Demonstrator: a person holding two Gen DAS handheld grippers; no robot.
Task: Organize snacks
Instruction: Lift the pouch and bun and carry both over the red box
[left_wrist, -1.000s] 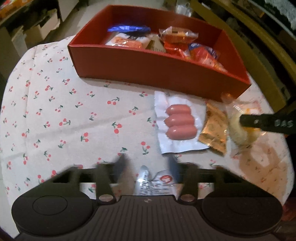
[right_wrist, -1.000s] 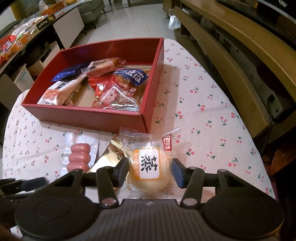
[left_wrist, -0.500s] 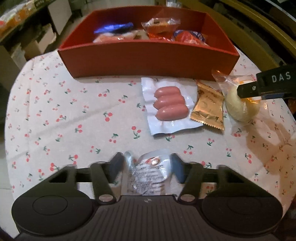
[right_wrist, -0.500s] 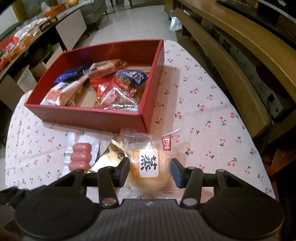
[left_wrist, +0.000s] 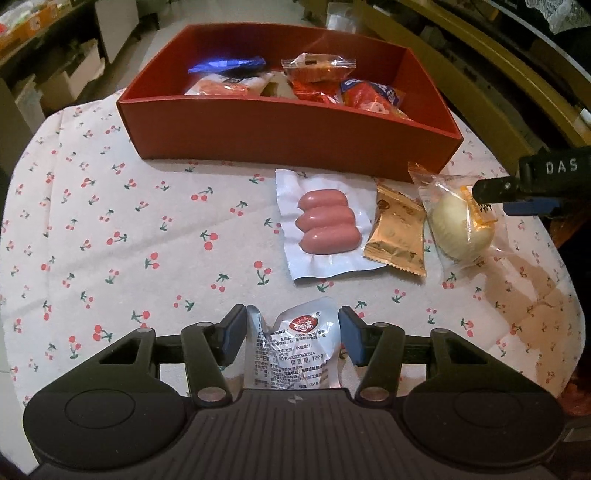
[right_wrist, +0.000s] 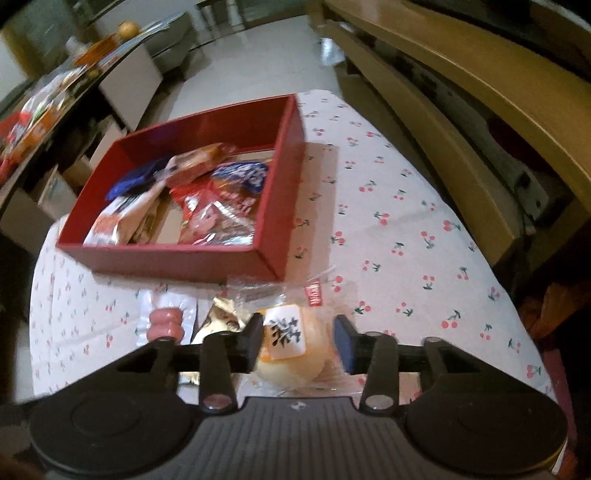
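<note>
A red box (left_wrist: 258, 133) (right_wrist: 177, 254) holds several snack packs at the table's far side. In front of it lie a sausage pack (left_wrist: 325, 225) (right_wrist: 166, 325), a gold packet (left_wrist: 397, 236) (right_wrist: 221, 317) and a wrapped pale bun (left_wrist: 460, 229) (right_wrist: 291, 347). My left gripper (left_wrist: 291, 332) is open around a silver pouch (left_wrist: 295, 347) that lies between its fingers. My right gripper (right_wrist: 299, 336) is closing around the bun and the bun appears lifted; in the left wrist view its fingertips (left_wrist: 495, 188) are on the bun.
The cherry-print tablecloth (left_wrist: 129, 229) covers a round table whose edge is close at right (right_wrist: 517, 314). A wooden bench (right_wrist: 461, 92) stands to the right. Shelves with goods (right_wrist: 55, 103) stand at the far left.
My left gripper has moved forward so the silver pouch lies further between its fingers. My right gripper has narrowed on the bun and risen, with the view tilting.
</note>
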